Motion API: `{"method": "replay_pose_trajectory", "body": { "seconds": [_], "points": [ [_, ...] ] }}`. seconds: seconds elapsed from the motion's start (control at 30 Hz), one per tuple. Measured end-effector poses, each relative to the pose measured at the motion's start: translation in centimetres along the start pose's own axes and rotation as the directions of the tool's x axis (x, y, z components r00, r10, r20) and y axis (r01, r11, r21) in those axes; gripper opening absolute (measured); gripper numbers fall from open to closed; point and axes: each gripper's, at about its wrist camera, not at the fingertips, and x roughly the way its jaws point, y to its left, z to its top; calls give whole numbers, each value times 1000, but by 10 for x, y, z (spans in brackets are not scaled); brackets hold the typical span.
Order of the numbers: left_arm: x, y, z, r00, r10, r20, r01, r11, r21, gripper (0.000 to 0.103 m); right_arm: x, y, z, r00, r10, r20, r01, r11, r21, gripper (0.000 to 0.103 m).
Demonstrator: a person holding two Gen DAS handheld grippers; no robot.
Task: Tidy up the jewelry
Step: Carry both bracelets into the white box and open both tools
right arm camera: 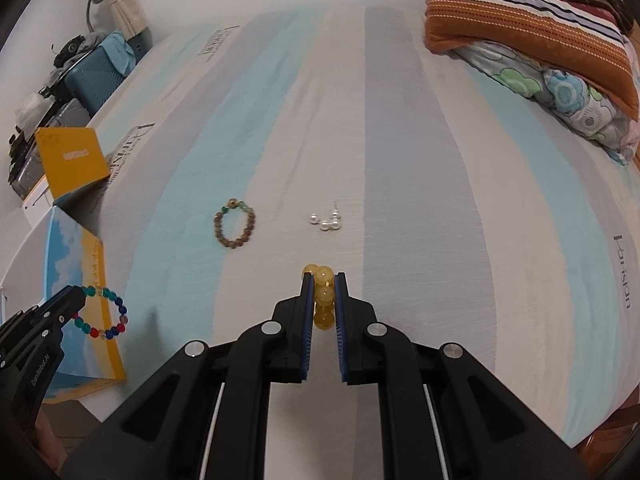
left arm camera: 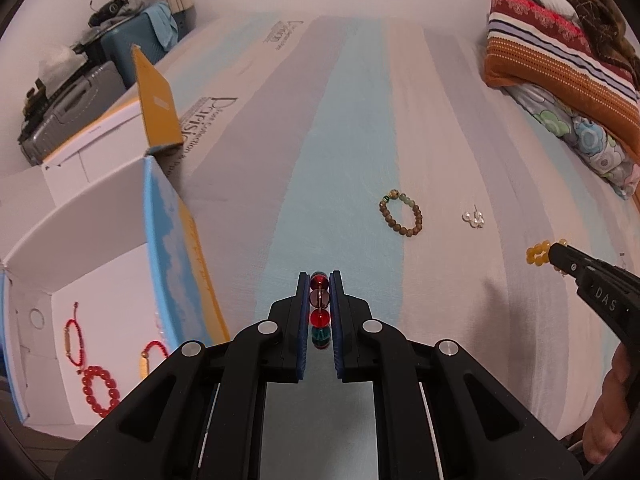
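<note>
My left gripper is shut on a multicolour glass-bead bracelet with red, teal and clear beads, held above the striped bedsheet; it also shows in the right wrist view. My right gripper is shut on a yellow bead bracelet, which also shows in the left wrist view. A brown wooden-bead bracelet and a cluster of pearl earrings lie on the sheet. An open white box at the left holds several red bracelets.
A yellow box lid stands behind the open box. Folded pillows and quilts are stacked at the far right of the bed. Suitcases and clutter sit against the wall at far left.
</note>
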Motion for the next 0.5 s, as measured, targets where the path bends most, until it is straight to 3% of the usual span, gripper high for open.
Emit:
{"method": "replay_pose_trajectory", "body": {
  "seconds": [0.5],
  "points": [
    [-36,40,-3,999,37,27,-35,998,-59,9,-26,50,-3,1000,29,-5,-29,998,-59,9]
  ]
}}
